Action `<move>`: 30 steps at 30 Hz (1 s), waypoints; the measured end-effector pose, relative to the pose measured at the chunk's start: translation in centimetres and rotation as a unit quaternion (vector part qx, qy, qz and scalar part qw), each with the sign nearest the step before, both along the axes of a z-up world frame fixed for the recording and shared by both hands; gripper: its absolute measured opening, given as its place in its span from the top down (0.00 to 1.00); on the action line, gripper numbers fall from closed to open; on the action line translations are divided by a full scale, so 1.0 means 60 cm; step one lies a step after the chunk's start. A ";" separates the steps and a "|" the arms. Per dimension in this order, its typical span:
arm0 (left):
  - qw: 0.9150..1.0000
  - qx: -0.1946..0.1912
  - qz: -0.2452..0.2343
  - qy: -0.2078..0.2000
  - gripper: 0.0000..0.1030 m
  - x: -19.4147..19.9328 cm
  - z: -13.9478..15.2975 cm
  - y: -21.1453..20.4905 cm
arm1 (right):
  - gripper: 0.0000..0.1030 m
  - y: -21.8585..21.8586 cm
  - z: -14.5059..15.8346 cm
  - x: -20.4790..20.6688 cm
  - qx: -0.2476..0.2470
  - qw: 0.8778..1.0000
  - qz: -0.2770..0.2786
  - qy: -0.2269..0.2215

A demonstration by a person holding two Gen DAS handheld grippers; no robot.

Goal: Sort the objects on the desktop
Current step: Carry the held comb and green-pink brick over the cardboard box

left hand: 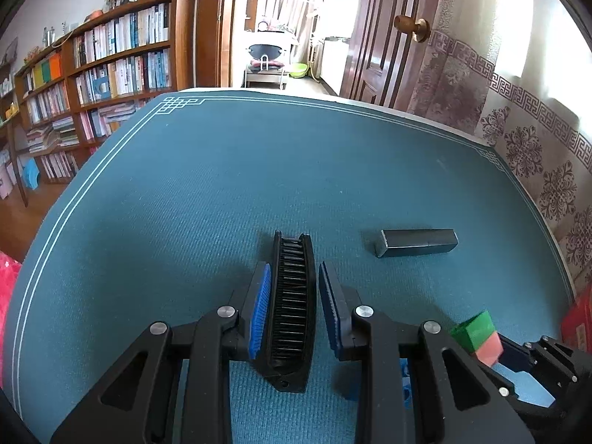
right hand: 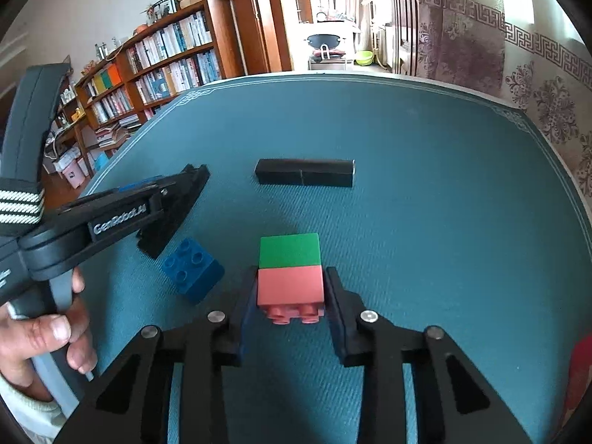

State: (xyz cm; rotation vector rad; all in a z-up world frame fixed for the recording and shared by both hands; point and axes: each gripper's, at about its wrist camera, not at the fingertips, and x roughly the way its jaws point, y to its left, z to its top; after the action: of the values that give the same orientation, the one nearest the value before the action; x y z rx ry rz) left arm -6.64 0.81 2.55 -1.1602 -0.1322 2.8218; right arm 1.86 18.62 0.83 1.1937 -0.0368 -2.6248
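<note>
The pink-and-green block stack (right hand: 289, 273), near centre on the teal mat (right hand: 425, 203), is clamped by the right gripper (right hand: 290, 292), seemingly for sorting, while the black comb (left hand: 292, 307) is pinched in the left gripper (left hand: 294, 307), left of the black bar (right hand: 305, 173).

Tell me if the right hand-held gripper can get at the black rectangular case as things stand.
Probably not yet: the right hand-held gripper is shut on the pink-and-green block. The path to the black case looks clear, but its jaws are occupied.
</note>
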 end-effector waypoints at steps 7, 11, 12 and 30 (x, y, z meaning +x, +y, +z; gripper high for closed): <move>1.000 0.005 0.001 -0.008 0.71 -0.004 -0.009 -0.004 | 0.65 0.025 0.023 0.039 -0.006 1.000 -0.017 0.014; 1.000 0.008 0.000 -0.012 0.71 -0.005 -0.018 -0.004 | 0.65 0.051 0.037 0.072 -0.011 0.999 -0.037 0.019; 1.000 0.007 0.001 -0.012 0.71 -0.005 -0.018 -0.004 | 0.65 0.056 0.040 0.080 -0.011 0.999 -0.040 0.020; 0.998 -0.007 -0.051 0.042 0.72 0.069 0.043 0.073 | 0.65 0.205 0.109 0.214 -0.020 0.985 -0.154 0.074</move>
State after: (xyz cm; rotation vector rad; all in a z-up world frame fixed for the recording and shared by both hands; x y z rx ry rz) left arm -2.51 5.22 5.14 -1.0182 -0.0463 2.7794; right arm 14.72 30.90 7.34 1.0471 -0.2664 -2.9566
